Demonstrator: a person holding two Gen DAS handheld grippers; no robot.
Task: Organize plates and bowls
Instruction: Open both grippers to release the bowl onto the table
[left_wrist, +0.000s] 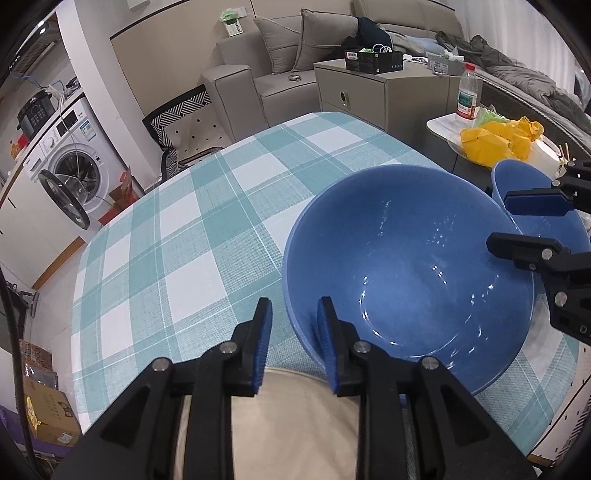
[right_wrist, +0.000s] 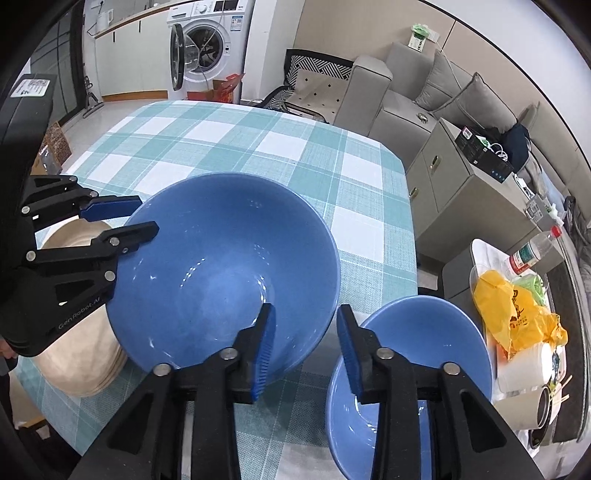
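my left tool (left_wrist: 293, 343) hides the near rim of the big blue bowl (left_wrist: 406, 266). the small blue bowl (right_wrist: 424, 332) is cut off at the bottom edge. the big bowl covers part of the tan plates (right_wrist: 85, 358).

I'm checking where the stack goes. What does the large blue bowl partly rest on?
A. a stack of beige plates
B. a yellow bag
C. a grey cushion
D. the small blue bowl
A: in the right wrist view the large blue bowl overlaps the stack of beige plates.

Large blue bowl (right_wrist: 221, 266) upright between beige plates (right_wrist: 81, 350), small blue bowl (right_wrist: 424, 343).
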